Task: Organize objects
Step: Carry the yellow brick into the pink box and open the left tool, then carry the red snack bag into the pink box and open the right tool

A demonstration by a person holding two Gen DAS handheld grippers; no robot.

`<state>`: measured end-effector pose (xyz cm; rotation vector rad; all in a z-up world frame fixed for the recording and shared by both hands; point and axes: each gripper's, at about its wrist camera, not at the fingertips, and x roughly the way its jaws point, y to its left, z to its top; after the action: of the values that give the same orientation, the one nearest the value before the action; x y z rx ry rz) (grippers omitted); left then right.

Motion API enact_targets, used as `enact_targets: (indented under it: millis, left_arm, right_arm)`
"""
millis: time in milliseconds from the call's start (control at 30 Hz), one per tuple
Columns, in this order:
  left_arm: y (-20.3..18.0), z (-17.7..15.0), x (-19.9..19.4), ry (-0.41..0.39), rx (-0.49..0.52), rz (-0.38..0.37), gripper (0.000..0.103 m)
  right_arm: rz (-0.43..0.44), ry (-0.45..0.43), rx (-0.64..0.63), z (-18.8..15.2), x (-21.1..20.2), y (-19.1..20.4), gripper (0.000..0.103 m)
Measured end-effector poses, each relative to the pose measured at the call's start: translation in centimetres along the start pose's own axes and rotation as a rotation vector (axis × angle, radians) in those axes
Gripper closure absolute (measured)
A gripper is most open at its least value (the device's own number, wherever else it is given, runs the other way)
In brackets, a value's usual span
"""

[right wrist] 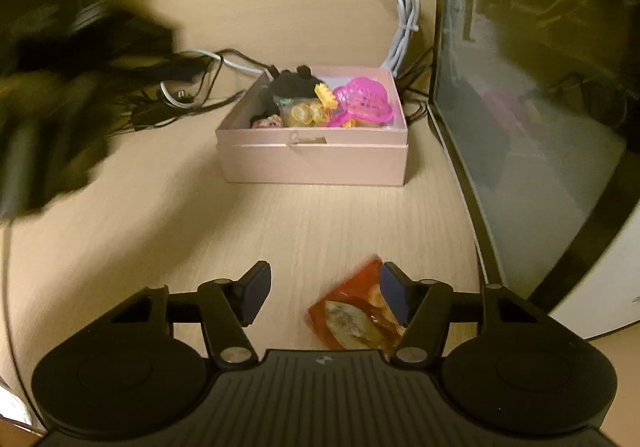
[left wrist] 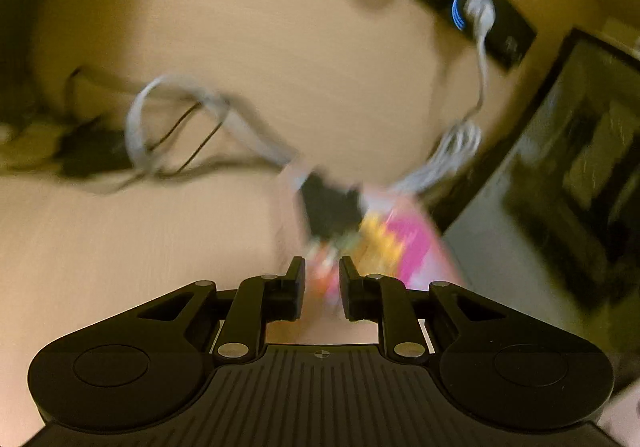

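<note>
Step in hand, as judged: right gripper [right wrist: 322, 297] is taking the red snack packet [right wrist: 352, 317] off the bench [right wrist: 320, 223] for the pink box [right wrist: 314, 163].

Technique notes:
- Right fingers [right wrist: 252, 297] are standing spread, packet lying between them but hard against the right-side one, with bare bench toward the left one. Centring the gripper over the packet before squeezing should be giving an even pinch rather than a push sideways.
- Packet is flat and crinkly; pinching across its middle, low to the bench, is likely safer than catching only a corner.
- Box is already crowded; the freest spot seems to be toward its near wall.

Packet appearance: small red-orange foil pouch, pale food picture on its face, lying flat near the near edge of the bench, well apart from the box.

Left gripper [left wrist: 322, 283]: fingers are pressed nearly together, hovering over the box contents [left wrist: 404, 243]; view is too blurred to tell whether anything is pinched.

Box is sitting mid-bench beside a dark glass-fronted case [right wrist: 532, 119], cables [right wrist: 192, 87] trailing behind it.
</note>
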<state>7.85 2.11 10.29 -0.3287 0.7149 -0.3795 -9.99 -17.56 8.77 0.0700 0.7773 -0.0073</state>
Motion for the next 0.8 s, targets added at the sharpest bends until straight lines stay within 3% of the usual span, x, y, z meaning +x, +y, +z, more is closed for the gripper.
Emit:
enact_targets:
  millis: [33,100,133,233,367,467,600,800]
  left_arm:
    - [0.7,-0.8,-0.4,0.027,-0.01,0.017,0.083]
    - [1.6,-2.6,-1.8,0.078,-0.035,0.062,0.083]
    - [1.8,-3.4,-2.2,0.105,-0.041,0.082,0.083]
    - [2.1,-5.7,-3.2,0.172,-0.05,0.1,0.083]
    - [1.8,-7.2,-2.8,0.24,-0.051,0.064,0.083]
    - [1.5,-7.4,-3.1,0.245,-0.045,0.042,0.083]
    - [1.9,-7.8,-3.8,0.242,-0.045,0.034,0.083]
    - [2.1,-8.2,-3.7,0.258,-0.05,0.052,0.083]
  right_arm:
    - [-0.009,0.005,-0.019,-0.1,0.2,0.1,0.038]
    - [-0.034,-0.005,-0.08,-0.6,0.1,0.3,0.016]
    - [-0.051,-0.008,-0.095,-0.8,0.1,0.3,0.013]
    - [-0.067,0.039,-0.089,-1.3,0.5,-0.2,0.011]
    - [-0.093,0.112,0.08,-1.9,1.5,-1.6,0.005]
    - [-0.162,0.128,0.239,-2.8,1.9,-2.0,0.004]
    - [-0.225,0.112,0.283,-3.5,2.2,-1.8,0.0]
    - [-0.198,0.13,0.331,-2.3,4.8,-1.9,0.0]
